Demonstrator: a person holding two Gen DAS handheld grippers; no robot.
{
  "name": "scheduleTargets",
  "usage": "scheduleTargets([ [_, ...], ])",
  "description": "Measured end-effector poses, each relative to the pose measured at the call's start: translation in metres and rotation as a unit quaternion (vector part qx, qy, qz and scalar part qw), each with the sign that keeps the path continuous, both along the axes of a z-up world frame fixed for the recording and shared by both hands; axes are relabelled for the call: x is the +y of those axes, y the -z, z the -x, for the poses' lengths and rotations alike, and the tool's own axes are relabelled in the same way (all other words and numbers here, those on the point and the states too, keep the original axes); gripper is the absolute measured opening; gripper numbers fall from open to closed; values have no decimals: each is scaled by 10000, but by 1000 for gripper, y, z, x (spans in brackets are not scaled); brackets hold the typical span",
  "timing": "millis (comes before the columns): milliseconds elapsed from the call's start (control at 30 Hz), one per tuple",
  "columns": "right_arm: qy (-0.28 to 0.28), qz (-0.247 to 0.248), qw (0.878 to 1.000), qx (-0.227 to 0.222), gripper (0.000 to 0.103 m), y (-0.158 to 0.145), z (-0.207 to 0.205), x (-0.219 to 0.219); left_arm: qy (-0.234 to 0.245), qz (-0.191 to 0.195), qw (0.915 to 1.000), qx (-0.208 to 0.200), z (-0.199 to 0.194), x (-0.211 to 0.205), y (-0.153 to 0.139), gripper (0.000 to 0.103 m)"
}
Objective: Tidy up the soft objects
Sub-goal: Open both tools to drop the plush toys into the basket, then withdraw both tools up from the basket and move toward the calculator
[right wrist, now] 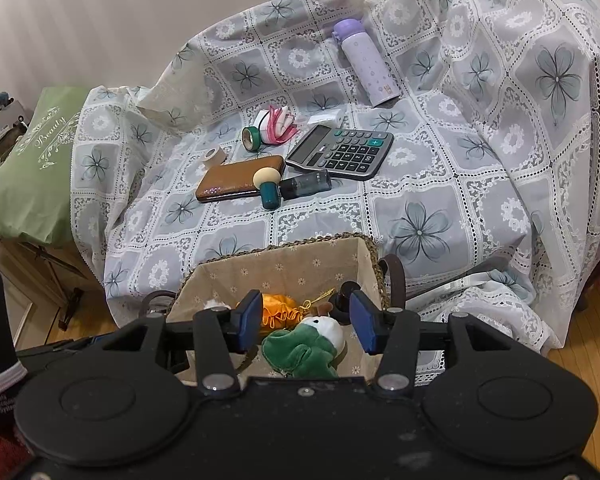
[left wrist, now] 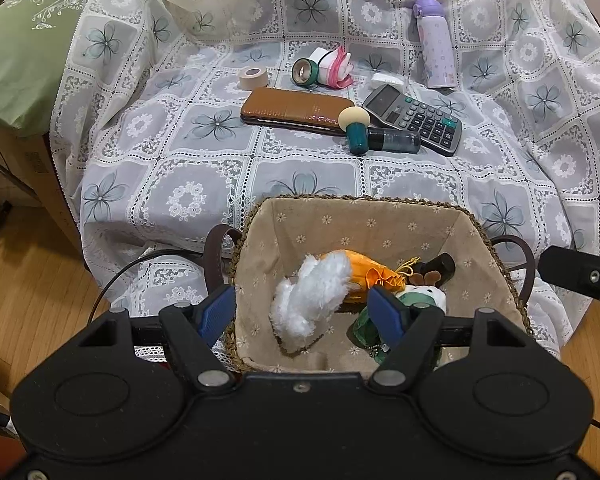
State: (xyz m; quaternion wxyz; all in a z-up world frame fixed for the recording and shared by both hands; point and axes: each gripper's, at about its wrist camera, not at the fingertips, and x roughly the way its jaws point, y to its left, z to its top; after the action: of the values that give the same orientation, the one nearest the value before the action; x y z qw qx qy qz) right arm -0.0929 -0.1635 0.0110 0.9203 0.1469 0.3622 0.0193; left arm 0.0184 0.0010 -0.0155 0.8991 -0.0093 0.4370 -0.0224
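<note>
A woven basket [left wrist: 364,216] with a floral cloth lining stands at the near edge of the covered table; it also shows in the right wrist view [right wrist: 300,266]. In it lie a white fluffy toy [left wrist: 308,300], an orange pouch [left wrist: 370,274] and a green and white plush [right wrist: 304,346]. My left gripper [left wrist: 306,312] is open and empty above the basket's near side. My right gripper [right wrist: 306,322] is open and empty above the green plush. A beige mushroom-shaped sponge [left wrist: 354,120] on a teal stand lies on the table beyond the basket.
On the cloth lie a brown wallet [left wrist: 296,110], a calculator [left wrist: 416,118], a dark bottle [left wrist: 394,140], tape rolls [left wrist: 254,78], a pink and white bundle [left wrist: 334,66] and a purple flask [left wrist: 436,46]. A green pillow [left wrist: 28,40] is at left.
</note>
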Motion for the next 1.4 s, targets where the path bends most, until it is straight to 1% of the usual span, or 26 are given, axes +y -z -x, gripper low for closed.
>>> scheduleTargets([
  [133,3,-1,10000,5,51,0,0,0,-3,-1,10000,-8,0,0,-1,70],
  [200,4,0,10000,3,52,0,0,0,-1,-1,10000,-30,1,0,-1,76],
  [367,4,14,10000,-24,55,-1,0,-1,24,-25,10000,-82,2,0,-3,76],
  [433,3,19,10000,-58,61,-3,0,-2,21,-20,10000,-86,1,0,-3,76],
  [500,13,36,9999,-105,64,-4,0,-1,17,-16,10000,-89,1,0,-3,76],
  [567,20,76,9998,-162,65,-6,1,0,12,-8,9999,-100,1,0,-4,77],
  [633,26,146,9997,-219,70,-8,2,1,12,-9,9999,-114,1,0,-5,78],
  [767,52,284,9991,-312,72,-11,2,2,11,-9,9999,-144,2,0,-6,78],
  [833,64,319,9989,-335,77,-12,2,2,12,-9,9998,-177,3,0,-7,79],
  [900,64,322,9988,-370,79,-12,2,2,22,-15,9998,-215,3,0,-8,81],
  [933,59,315,9988,-383,83,-12,2,1,29,-16,9997,-228,4,0,-8,81],
  [1067,103,327,9983,-480,87,-15,3,0,39,-31,9996,-270,5,-2,-9,82],
  [1233,134,256,9978,-591,95,-17,3,-2,41,-28,9996,-271,5,-2,-9,83],
  [1267,152,250,9976,-624,96,-18,3,-2,43,-28,9996,-271,5,-2,-9,83],
  [1333,190,265,9971,-682,103,-19,3,-2,42,-28,9996,-272,5,-2,-9,83],
  [1400,233,304,9964,-752,103,-20,4,-2,44,-24,9996,-278,5,-2,-10,83],
])
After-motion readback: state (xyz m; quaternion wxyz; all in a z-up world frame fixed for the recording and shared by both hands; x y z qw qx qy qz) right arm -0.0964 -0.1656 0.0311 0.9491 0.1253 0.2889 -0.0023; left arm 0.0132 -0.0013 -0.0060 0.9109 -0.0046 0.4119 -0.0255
